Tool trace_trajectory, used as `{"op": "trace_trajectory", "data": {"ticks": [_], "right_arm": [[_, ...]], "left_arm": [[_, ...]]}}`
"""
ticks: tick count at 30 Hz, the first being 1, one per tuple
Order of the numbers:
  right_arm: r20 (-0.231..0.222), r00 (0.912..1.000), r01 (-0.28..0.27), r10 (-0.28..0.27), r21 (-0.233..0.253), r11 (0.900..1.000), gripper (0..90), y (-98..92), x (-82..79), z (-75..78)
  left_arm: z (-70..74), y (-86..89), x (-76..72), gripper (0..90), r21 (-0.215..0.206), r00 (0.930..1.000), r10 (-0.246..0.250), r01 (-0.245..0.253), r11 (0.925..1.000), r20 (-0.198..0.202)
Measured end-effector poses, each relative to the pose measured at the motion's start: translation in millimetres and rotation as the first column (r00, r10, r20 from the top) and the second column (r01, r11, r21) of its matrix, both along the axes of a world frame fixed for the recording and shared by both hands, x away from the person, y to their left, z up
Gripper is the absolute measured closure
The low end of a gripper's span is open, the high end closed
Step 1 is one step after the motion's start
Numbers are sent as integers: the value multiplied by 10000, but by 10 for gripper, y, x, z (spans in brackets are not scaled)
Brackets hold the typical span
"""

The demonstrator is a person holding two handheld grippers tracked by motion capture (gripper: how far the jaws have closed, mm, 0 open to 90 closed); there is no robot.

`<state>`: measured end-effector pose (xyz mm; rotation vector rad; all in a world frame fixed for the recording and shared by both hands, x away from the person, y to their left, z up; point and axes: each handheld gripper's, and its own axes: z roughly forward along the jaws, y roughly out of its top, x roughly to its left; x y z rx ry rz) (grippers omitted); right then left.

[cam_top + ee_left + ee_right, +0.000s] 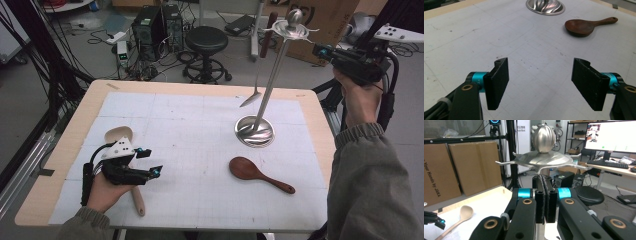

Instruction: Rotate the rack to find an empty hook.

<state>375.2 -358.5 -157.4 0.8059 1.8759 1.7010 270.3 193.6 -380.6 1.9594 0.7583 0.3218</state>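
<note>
The left gripper (150, 162) sits low near the surface's (200, 100) front-left corner, fingers (497, 82) spread wide with nothing between them, right over the pale wooden spoon (120, 135). The right gripper (320, 50) is up by the top of the metal utensil stand (292, 27) near the back-right, fingers (545, 200) pressed together, empty. The dark spoon (250, 170) lies near the front-right.

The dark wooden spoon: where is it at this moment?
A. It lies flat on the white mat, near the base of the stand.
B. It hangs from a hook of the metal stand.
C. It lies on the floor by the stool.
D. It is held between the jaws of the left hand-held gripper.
A: the dark wooden spoon lies flat on the white mat, apart from the stand's round base, with no hand-held gripper touching it.
</note>
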Motion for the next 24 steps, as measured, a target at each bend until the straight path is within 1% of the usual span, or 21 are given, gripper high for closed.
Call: {"op": "trace_trajectory", "data": {"ticks": [6,8,11,17,21,22,24], "right_arm": [[14,10000,-86,86,-69,9999,894,27,35,27],[66,9997,-243,243,-63,9997,894,38,31,31],[132,9989,-445,447,-171,9989,894,75,23,41],[152,9968,-781,787,-363,9963,894,184,11,65],[193,9943,-1037,1048,-520,9933,895,293,10,78],[256,9937,-1071,1087,-574,9926,894,320,14,82],[232,9933,-1115,1131,-615,9919,894,370,18,88]], "left_arm": [[4,7,-2,307,48,10000,-46,45,10000,24],[0,0,-3,308,-18,10000,-12,12,10000,9],[1,1,-2,307,41,10000,-34,34,10000,13],[1,-2,-3,308,66,10000,-40,40,10000,4],[3,-2,-3,308,52,10000,-51,51,10000,14],[3,-1,-3,308,55,10000,-22,22,10000,18],[5,0,-4,308,49,10000,-38,38,10000,36]]}}
